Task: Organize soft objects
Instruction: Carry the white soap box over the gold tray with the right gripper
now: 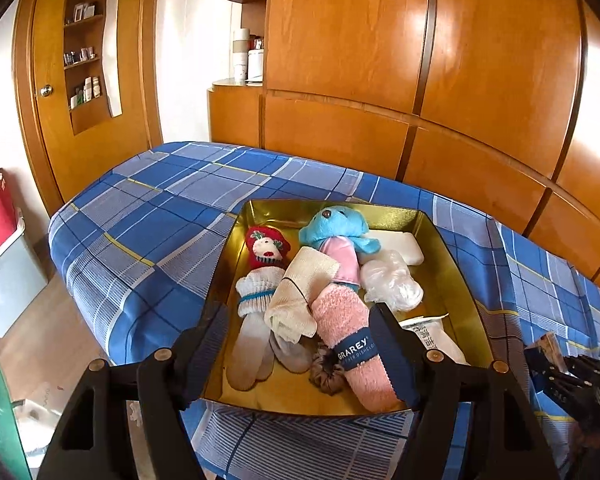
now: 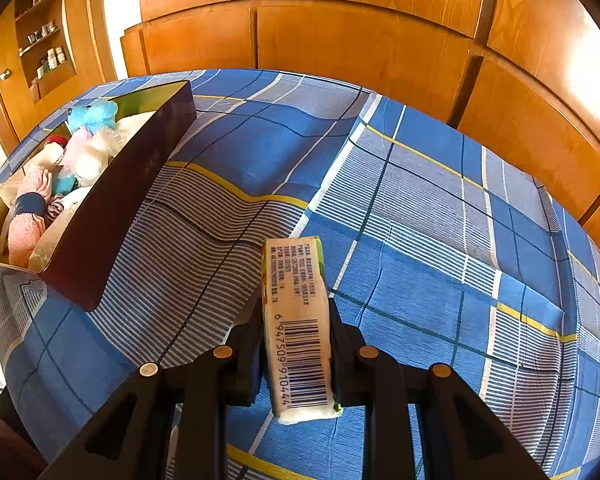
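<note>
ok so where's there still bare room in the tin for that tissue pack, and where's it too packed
Bare gold floor shows along the near wall of the tin, in front of the pink towel roll and scrunchie, and at the far left corner behind the red doll. The middle is crowded. The bedspread beyond the tissue pack is open.

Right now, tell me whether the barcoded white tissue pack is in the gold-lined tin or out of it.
Out. The right gripper holds the tissue pack above the blue plaid bedsheet, apart from the tin.
</note>
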Demonstrator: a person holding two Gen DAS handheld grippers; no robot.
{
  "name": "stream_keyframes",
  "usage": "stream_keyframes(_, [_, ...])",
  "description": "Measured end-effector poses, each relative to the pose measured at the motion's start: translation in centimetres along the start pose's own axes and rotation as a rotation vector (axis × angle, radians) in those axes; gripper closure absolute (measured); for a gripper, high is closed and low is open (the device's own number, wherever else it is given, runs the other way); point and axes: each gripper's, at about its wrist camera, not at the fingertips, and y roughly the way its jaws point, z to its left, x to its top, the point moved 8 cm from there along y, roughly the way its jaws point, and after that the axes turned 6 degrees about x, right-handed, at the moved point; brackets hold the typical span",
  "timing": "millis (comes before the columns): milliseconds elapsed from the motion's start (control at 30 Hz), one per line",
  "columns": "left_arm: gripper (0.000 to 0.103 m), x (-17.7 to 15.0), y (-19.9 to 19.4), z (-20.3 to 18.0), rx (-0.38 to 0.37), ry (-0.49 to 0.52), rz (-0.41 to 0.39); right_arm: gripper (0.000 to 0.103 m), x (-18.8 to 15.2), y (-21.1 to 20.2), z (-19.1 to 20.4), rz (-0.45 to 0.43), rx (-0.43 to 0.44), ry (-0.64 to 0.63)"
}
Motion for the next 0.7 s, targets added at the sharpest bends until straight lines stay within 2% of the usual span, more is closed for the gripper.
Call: stream_keyframes(700, [0.030, -0.79, -0.25, 0.73, -0.013, -0.017, 0.014, 0.079, 0.05, -0.19, -0.12, -0.004, -0.034, 0.017])
